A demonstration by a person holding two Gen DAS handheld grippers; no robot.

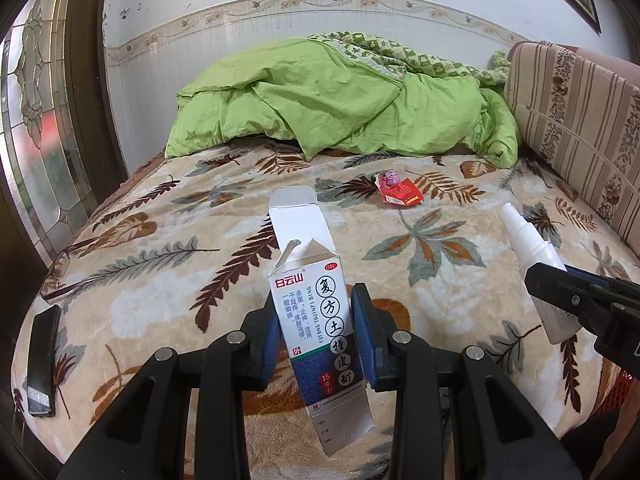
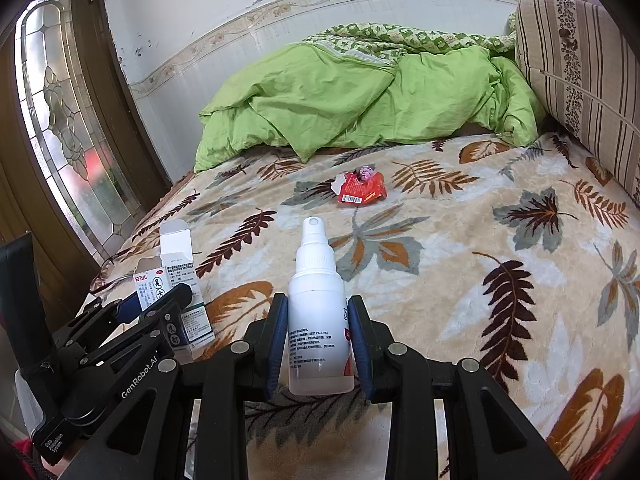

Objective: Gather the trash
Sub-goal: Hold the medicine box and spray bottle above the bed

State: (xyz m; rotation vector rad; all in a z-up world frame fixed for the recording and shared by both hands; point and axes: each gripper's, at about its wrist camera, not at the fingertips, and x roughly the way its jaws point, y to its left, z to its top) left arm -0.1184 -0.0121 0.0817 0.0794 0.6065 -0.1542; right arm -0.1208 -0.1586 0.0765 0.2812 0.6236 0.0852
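Cardboard medicine box [image 1: 320, 340] is being pinched by my left gripper [image 1: 322, 336], white spray bottle [image 2: 318, 312] by my right gripper [image 2: 320, 340]; next I am needing a bin, then the red wrapper [image 2: 360, 188] mid-bed.

So the left gripper [image 1: 316, 332] has the open medicine box [image 1: 316, 320] clamped between its pads, flap end pointing away toward the far wall, and off to its right the right gripper [image 2: 318, 336] is gripping the spray bottle [image 2: 316, 312], nozzle end forward, both held over the near part of the bed blanket [image 1: 160, 264]. Further back on the blanket, roughly mid-bed and between the two held items, sits a crumpled wrapper [image 1: 398, 190], and behind that the bunched-up quilt [image 1: 328, 100] is piled against the wall. A padded headboard [image 1: 580, 120] runs along the right side, a glass-panelled door [image 1: 44, 120] stands off the left edge, and a phone [image 1: 42, 360] lies at the blanket's near-left edge.
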